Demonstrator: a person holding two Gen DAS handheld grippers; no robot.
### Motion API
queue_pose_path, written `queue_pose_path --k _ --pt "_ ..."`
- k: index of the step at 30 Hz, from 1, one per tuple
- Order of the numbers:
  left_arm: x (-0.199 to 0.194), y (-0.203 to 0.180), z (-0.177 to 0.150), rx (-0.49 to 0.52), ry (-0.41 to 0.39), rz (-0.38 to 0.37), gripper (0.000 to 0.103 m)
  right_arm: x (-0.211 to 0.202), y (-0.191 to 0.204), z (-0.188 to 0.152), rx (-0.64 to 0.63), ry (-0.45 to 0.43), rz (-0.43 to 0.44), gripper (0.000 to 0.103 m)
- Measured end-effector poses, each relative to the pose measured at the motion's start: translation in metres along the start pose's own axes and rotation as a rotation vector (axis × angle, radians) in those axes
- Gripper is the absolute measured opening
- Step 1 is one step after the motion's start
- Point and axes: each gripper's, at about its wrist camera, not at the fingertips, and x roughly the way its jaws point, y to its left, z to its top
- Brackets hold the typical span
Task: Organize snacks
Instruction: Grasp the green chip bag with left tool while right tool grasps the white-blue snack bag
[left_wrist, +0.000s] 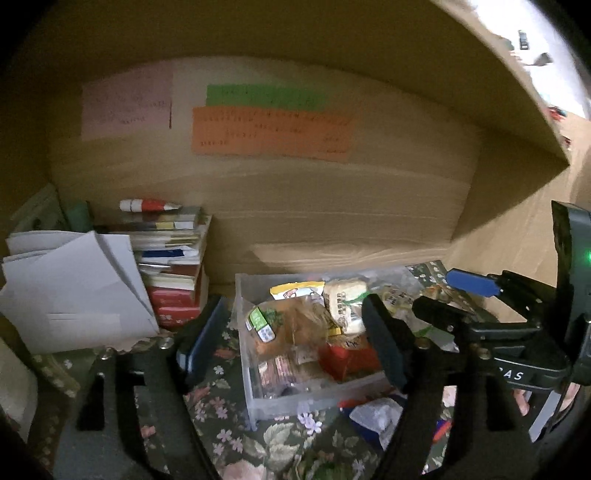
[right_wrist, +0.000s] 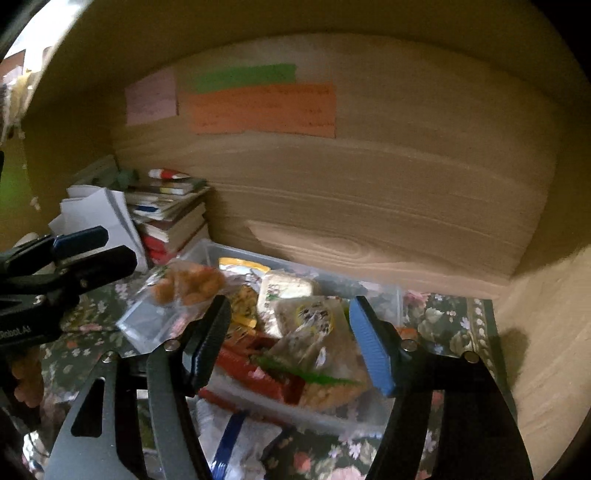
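A clear plastic bin (left_wrist: 255, 402) on a floral cloth holds several wrapped snacks. Among them are a bag of brown pieces with a green label (left_wrist: 291, 325) and a pale square packet (left_wrist: 345, 299). My left gripper (left_wrist: 291, 339) hangs open above the bin's near left part, with nothing between its pads. From the right, my right gripper (left_wrist: 432, 291) reaches over the bin. In the right wrist view it (right_wrist: 291, 343) stands open over a clear packet with a yellow-white label (right_wrist: 317, 321), which lies loose in the bin. A clear bag of orange-brown pieces (right_wrist: 184, 291) lies tilted at the bin's left corner, below the left gripper (right_wrist: 118, 243).
A stack of books (left_wrist: 173, 266) with a red-white tube (left_wrist: 149, 205) on top stands left of the bin, beside loose white papers (left_wrist: 74, 291). Wooden walls close the back and right; coloured notes (left_wrist: 269, 133) hang behind. A white wrapper (left_wrist: 373, 413) lies before the bin.
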Motion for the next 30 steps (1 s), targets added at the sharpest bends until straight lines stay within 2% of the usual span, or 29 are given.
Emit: queue_pose_path --k 8,23,25,30 --pt "-0.021 -0.004 -0.028 0.029 0.013 -0.001 0.088 -0.022 0.01 -0.027 0.017 0.011 0.046 0.073" --pt "0.005 0.002 -0.109 0.009 0.229 -0.01 0.087 0.027 0.029 -0.09 0.054 0.26 0.131 0.073" --pt "0.01 0.001 -0.118 0.006 0.257 -0.024 0.085 0.03 0.027 -0.093 0.075 0.274 0.152 0.073" --pt "0.023 -0.003 -0.134 0.008 0.324 -0.055 0.07 0.035 0.028 -0.101 0.076 0.315 0.178 0.073"
